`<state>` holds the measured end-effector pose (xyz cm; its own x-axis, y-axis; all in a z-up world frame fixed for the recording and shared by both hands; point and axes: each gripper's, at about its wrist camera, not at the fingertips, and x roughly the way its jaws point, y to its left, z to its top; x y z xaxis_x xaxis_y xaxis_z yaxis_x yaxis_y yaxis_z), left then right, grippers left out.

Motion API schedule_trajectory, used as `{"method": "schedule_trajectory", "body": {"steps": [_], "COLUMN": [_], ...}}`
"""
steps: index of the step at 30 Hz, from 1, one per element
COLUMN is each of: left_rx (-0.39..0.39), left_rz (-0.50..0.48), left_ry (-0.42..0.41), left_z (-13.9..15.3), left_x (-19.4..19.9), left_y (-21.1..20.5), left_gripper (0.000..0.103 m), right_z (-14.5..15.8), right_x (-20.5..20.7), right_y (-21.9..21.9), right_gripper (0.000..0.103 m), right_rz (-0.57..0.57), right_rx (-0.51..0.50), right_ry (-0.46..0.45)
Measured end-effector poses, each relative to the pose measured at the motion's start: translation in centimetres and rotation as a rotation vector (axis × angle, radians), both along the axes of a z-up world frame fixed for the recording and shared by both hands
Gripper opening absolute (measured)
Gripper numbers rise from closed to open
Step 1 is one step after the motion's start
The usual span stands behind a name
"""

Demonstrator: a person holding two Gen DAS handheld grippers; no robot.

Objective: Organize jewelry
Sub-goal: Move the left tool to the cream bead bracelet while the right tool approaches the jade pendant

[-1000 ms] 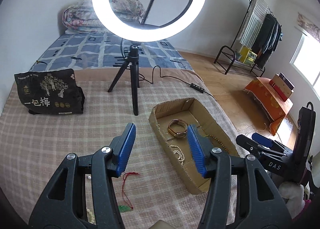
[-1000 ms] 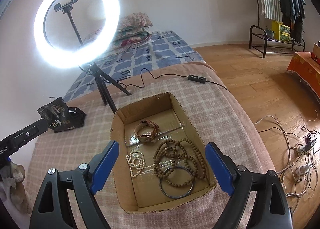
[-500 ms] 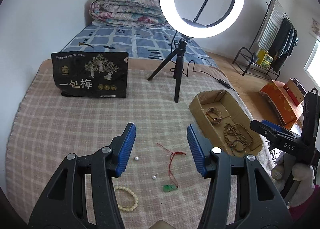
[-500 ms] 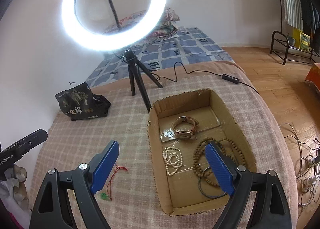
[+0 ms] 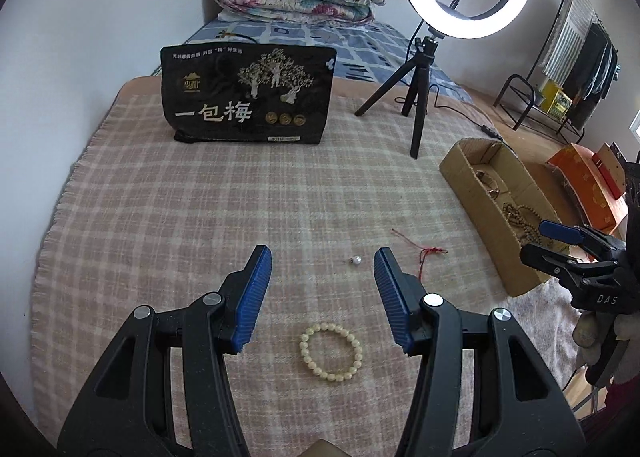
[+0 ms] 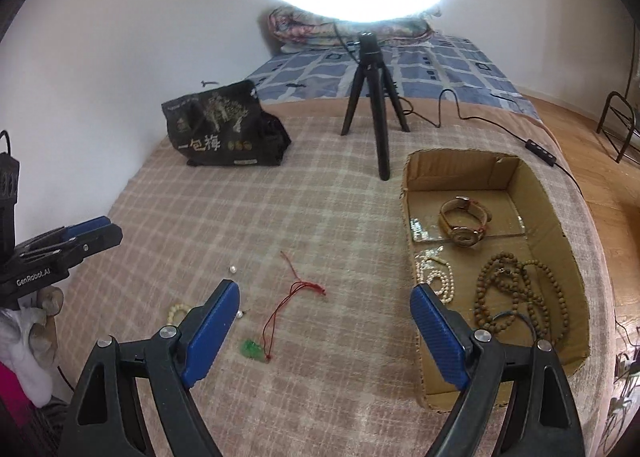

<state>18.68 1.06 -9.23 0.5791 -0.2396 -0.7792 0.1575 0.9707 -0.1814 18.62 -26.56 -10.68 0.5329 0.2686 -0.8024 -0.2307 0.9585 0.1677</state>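
Note:
My left gripper (image 5: 323, 297) is open and empty above a cream bead bracelet (image 5: 331, 351) on the plaid blanket. A loose pearl (image 5: 355, 260) and a red cord (image 5: 425, 257) lie just beyond it. My right gripper (image 6: 325, 333) is open and empty over the red cord necklace (image 6: 288, 297) with a green pendant (image 6: 253, 349). The cardboard box (image 6: 424, 337) at the right holds a watch (image 6: 464, 221), white beads (image 6: 436, 277) and brown bead strands (image 6: 520, 293). The box also shows in the left wrist view (image 5: 472, 193).
A black snack bag (image 5: 248, 97) stands at the back of the blanket. A ring light on a black tripod (image 5: 420, 105) stands beside the box, its cable trailing right. Two more pearls (image 6: 232, 269) lie near the bracelet (image 6: 176, 311). The blanket edge drops off right of the box.
Both grippers have swung left, away from the box and over the loose jewelry on the blanket. The bracelet now lies between the left fingers. Both stay open.

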Motion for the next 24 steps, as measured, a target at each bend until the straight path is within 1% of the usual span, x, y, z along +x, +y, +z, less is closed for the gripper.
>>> {"method": "schedule_trajectory", "body": {"steps": [4,6,10,12,14,19,23,24], "left_rx": [0.007,0.003,0.004,0.003,0.003,0.006,0.017,0.019], "left_rz": [-0.009,-0.015,-0.026,-0.029,-0.031,-0.042,-0.043,-0.041], "left_ry": [0.051,0.086,0.125,0.146,0.168,0.216,0.234,0.24], "left_z": [-2.1,-3.3,-5.0,-5.8,-6.6,-8.6,-9.3,-9.5], "left_x": [-0.4,-0.5,-0.9,-1.0,-1.0,-1.0,-0.8,-0.7], "left_y": [0.9,1.1,1.2,1.2,1.1,0.8,0.6,0.6], "left_gripper": [0.055,0.055,0.054,0.054,0.054,0.054,0.054,0.054], "right_z": [-1.3,-2.0,-3.4,-4.2,-5.0,-6.8,-7.7,-7.9], "right_x": [-0.8,-1.1,-1.4,-1.7,-2.0,-2.7,-2.9,-2.8], "right_y": [1.9,2.6,3.6,4.3,5.0,6.5,7.2,7.3], "right_gripper": [0.089,0.087,0.084,0.08,0.078,0.069,0.065,0.062], "right_rz": [0.071,0.102,0.159,0.202,0.246,0.357,0.401,0.408], "right_rx": [-0.014,-0.022,-0.014,-0.021,-0.041,-0.11,-0.141,-0.146], "right_ry": [0.024,0.039,0.066,0.081,0.092,0.11,0.111,0.111]}}
